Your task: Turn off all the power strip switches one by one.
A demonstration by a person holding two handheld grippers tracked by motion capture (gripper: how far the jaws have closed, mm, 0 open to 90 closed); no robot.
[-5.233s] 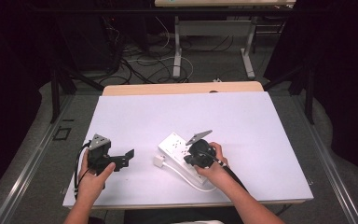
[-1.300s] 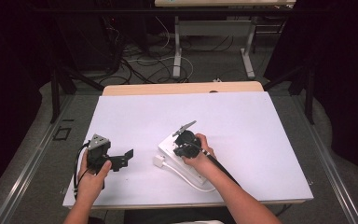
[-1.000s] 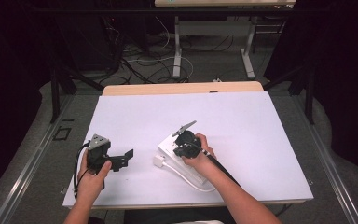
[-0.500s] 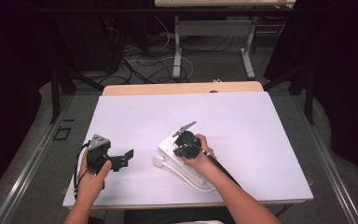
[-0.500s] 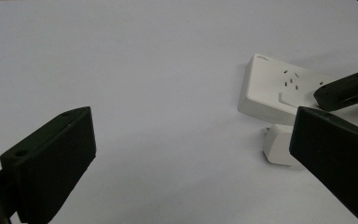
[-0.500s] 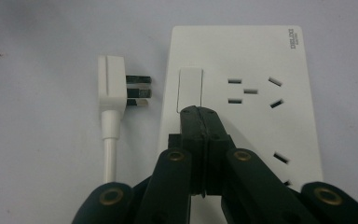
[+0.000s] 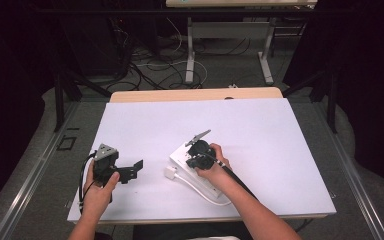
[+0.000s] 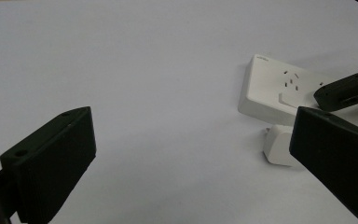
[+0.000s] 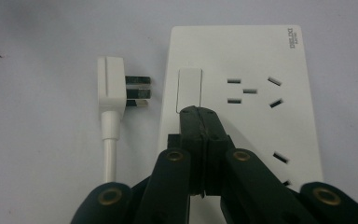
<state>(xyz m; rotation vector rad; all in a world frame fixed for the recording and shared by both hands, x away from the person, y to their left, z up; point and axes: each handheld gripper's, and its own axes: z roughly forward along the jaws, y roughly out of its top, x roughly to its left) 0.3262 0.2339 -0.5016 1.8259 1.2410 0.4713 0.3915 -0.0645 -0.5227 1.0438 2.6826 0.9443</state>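
- White plastic power strip (image 9: 242, 93) lies flat on the table (image 7: 280, 130), near the front edge and a little right of the middle; in the right gripper view its rocker switch (image 9: 189, 88) sits at the end nearest its own plug.
- Right gripper (image 9: 199, 114) has its jaws fully closed with nothing between them, and the joined tips rest on the lower edge of the switch.
- Right hand (image 7: 211, 167) sits over the near half of the strip in the high view, wrist bent so the gripper (image 7: 194, 148) tilts steeply down onto the strip; the forearm (image 7: 260, 215) runs back to the front edge of the table.
- Plug (image 9: 116, 88) lies on the table just beside the strip's switch end, its prongs pointing at the strip's side but not inserted; its white cord (image 7: 200, 190) curls along the strip's near side.
- Left gripper (image 7: 130, 171) stands well apart from the strip, to its left, jaws wide open and empty; in the left gripper view the strip (image 8: 279, 91) and plug (image 8: 279, 144) lie ahead beyond the right jaw.
- Left hand (image 7: 100, 187) holds that gripper low and about level over the table, aimed toward the strip.
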